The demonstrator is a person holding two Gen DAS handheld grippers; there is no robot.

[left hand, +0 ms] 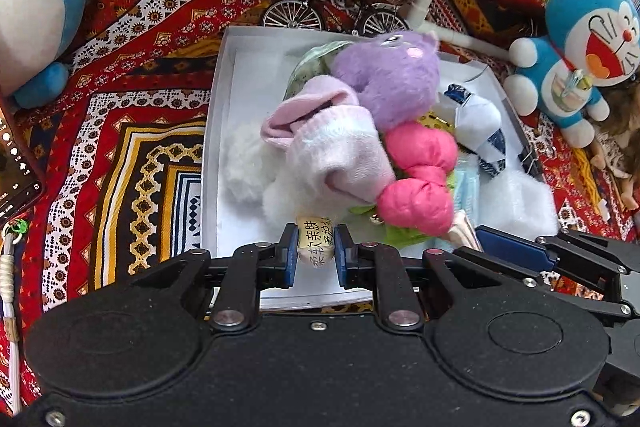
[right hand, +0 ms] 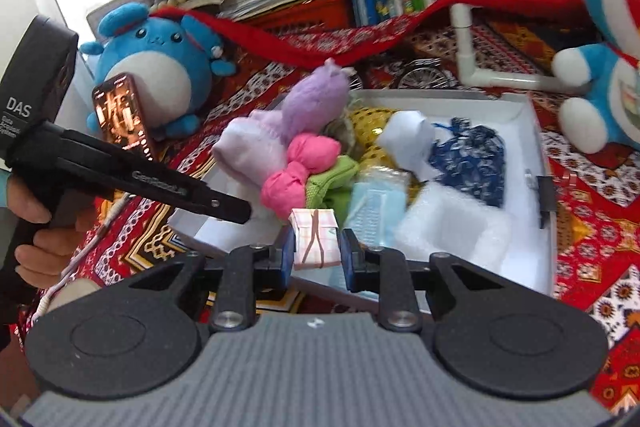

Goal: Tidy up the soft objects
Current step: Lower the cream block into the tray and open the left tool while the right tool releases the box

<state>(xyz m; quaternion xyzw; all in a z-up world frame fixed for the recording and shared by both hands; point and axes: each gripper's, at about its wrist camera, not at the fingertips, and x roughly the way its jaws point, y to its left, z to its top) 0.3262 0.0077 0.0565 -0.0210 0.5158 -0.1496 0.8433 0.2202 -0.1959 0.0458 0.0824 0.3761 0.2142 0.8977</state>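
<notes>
— What sits in the white box [left hand: 212,131]?
— A heap of soft things: a purple plush [left hand: 390,75] on top, pale pink socks [left hand: 332,147] leaning beside it, a pink knotted bundle [left hand: 418,179] just right of them
— And the blue patterned pouch [right hand: 472,159]?
— Flat, toward the box's right side

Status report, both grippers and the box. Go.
Left gripper shut on cream printed packet. Right gripper shut on pink plaid packet. White box heaped with soft items. Nothing blocking.
</notes>
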